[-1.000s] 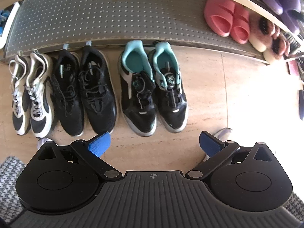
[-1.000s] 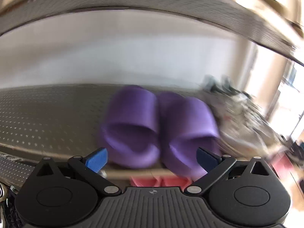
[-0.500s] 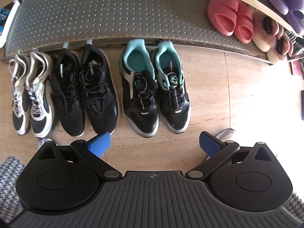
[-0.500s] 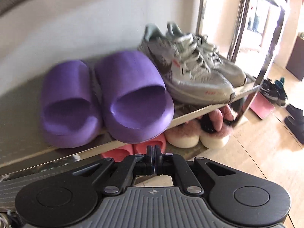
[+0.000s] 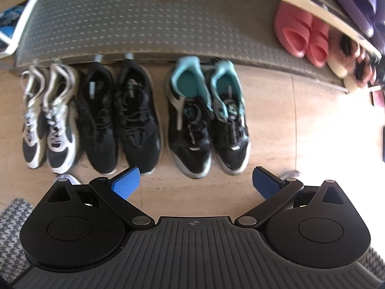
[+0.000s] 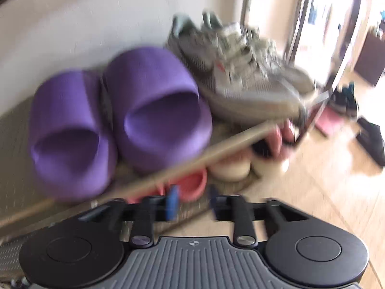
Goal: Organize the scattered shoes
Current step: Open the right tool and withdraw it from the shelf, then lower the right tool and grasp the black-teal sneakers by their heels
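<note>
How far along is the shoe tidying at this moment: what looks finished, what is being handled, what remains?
Mostly done: three sneaker pairs, white-black, black and teal-lined, stand side by side on the floor; purple slides and grey sneakers sit paired on the rack. In hand: nothing; left gripper open, right gripper has just been opening, empty. Left: dark shoes beyond the rack, perhaps.

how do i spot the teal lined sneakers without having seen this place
Find the metal shoe rack, then the row of three pairs on the floor before it. The teal-lined sneakers end the row nearest the pink slippers; only they have bright teal insides.
</note>
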`<state>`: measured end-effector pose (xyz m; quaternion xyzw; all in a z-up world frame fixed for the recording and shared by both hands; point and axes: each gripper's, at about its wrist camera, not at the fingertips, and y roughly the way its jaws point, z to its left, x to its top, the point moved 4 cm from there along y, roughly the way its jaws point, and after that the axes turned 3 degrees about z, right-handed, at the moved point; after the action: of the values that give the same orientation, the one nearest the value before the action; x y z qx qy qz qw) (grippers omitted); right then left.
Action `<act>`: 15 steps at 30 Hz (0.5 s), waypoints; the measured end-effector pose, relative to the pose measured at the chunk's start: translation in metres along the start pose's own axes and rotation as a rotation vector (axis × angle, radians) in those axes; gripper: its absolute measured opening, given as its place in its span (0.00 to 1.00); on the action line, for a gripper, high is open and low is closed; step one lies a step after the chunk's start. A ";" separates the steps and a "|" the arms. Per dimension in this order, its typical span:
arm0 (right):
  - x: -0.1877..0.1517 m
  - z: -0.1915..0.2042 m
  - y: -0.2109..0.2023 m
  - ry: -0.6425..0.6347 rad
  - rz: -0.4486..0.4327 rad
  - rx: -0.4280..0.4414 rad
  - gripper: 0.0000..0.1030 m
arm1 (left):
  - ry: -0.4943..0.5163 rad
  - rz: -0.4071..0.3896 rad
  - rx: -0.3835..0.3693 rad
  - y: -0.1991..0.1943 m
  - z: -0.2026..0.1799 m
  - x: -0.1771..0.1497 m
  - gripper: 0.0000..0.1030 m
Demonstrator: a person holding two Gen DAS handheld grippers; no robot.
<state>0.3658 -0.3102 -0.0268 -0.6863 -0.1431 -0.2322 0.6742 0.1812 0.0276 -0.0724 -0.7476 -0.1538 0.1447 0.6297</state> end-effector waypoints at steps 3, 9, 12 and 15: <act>-0.041 0.017 0.011 -0.079 0.229 0.090 0.71 | -0.046 -0.039 -0.011 -0.013 0.015 0.004 0.99; -0.119 0.096 0.014 -0.378 0.415 0.151 0.63 | -0.153 -0.100 -0.006 -0.031 0.048 0.008 0.99; -0.135 0.140 0.010 -0.453 0.374 0.256 0.49 | -0.201 -0.100 -0.016 -0.033 0.062 0.011 0.99; -0.135 0.171 0.017 -0.477 0.322 0.311 0.48 | -0.229 -0.095 -0.023 -0.033 0.072 0.014 0.99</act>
<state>0.2808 -0.1255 -0.1075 -0.6241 -0.2203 0.0696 0.7464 0.1635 0.1031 -0.0523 -0.7253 -0.2617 0.1974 0.6054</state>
